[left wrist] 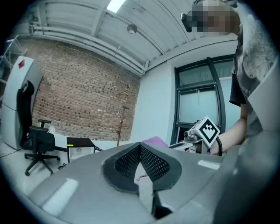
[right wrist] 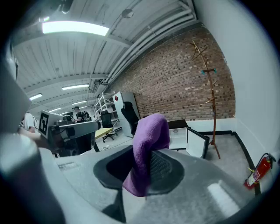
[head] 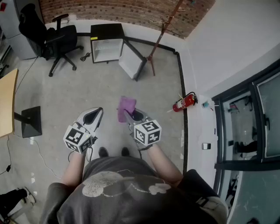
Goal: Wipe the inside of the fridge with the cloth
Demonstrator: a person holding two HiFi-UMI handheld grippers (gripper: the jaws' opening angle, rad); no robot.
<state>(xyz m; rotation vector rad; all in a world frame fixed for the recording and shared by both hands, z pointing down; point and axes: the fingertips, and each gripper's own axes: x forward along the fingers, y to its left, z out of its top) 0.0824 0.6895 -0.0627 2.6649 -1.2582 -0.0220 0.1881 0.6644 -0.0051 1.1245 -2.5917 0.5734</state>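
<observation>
The right tongs pinch a purple fabric cloth, whose free fold stands up above them. The left tongs are pressed together with nothing between them. Both tongs are held side by side above the grey floor. The small black fridge stands well apart, against the red brick wall, with its door swung open.

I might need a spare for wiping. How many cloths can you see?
1: a purple cloth, clamped in the right tongs. The distant fridge could hide more.
</observation>
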